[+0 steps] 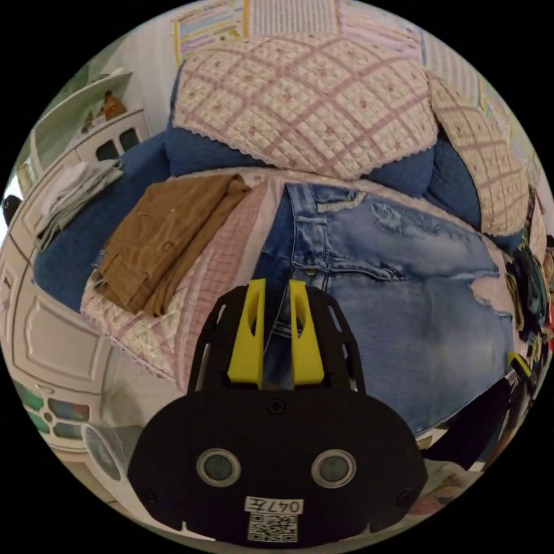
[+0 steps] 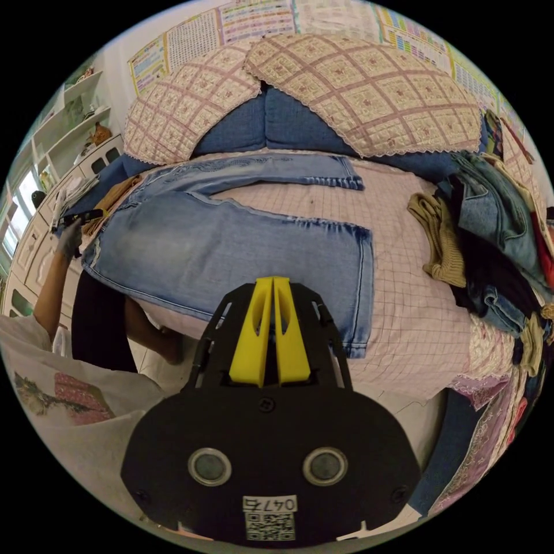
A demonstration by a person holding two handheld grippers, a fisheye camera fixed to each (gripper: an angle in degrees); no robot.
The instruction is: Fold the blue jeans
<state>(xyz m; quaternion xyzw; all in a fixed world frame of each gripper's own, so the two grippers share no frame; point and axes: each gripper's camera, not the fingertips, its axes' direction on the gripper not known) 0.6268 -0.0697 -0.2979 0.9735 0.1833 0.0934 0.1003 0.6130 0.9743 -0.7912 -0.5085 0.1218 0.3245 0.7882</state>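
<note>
The blue jeans [image 2: 231,248] lie flat on the pink checked sofa cover [image 2: 404,242], waist to the left and legs spread apart to the right. The far leg [image 2: 271,170] runs along the back cushions. In the left gripper view, my left gripper [image 1: 277,288] is shut on the jeans [image 1: 404,300] at the near edge by the waistband, with denim showing between the yellow jaws. It appears again as a dark tool, the left gripper [image 2: 81,216], in a gloved hand. My right gripper [image 2: 272,283] hovers over the near leg, jaws pressed together with no cloth seen between them.
A folded brown garment [image 1: 161,242] lies beside the waistband. Folded pale clothes [image 1: 75,196] rest on the blue sofa arm. A heap of mixed clothes [image 2: 496,242] sits at the sofa's right end. Quilted cushions [image 1: 306,98] line the back. A white cabinet [image 1: 52,323] stands left.
</note>
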